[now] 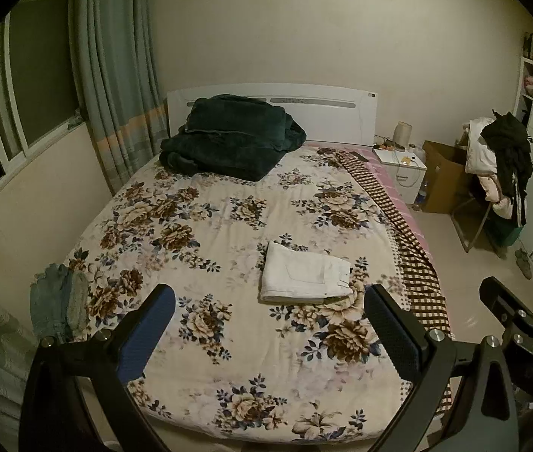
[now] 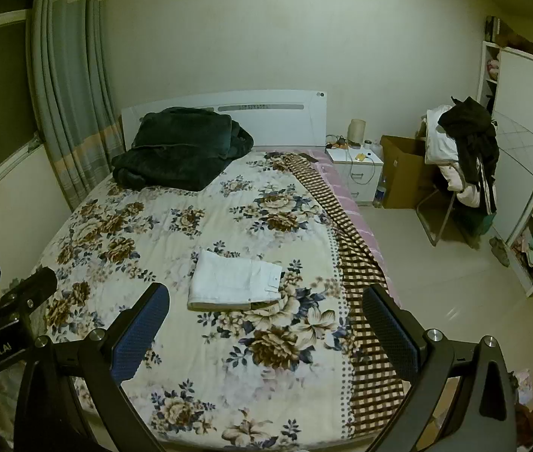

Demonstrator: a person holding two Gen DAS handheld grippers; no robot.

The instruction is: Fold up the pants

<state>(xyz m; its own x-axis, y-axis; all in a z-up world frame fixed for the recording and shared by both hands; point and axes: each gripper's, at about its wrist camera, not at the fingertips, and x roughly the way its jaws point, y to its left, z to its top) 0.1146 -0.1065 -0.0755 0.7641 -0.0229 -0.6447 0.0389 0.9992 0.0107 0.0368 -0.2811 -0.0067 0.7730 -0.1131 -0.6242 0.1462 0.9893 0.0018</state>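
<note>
White pants [image 1: 304,277] lie folded into a compact rectangle on the floral bedspread [image 1: 198,233], right of the bed's middle; they also show in the right wrist view [image 2: 234,280]. My left gripper [image 1: 270,301] is open and empty, held above the near part of the bed, short of the pants. My right gripper [image 2: 266,297] is open and empty, also held back over the near edge. The right gripper's body shows at the right edge of the left wrist view [image 1: 523,312]. The left gripper shows at the left of the right wrist view [image 2: 6,297].
A dark green blanket [image 1: 228,135] is piled at the white headboard [image 1: 323,113]. A checked cloth [image 1: 409,241] runs along the bed's right side. A nightstand [image 1: 404,171], a cardboard box [image 1: 443,177] and a clothes-laden chair [image 1: 500,173] stand right. Curtains [image 1: 115,75] hang left.
</note>
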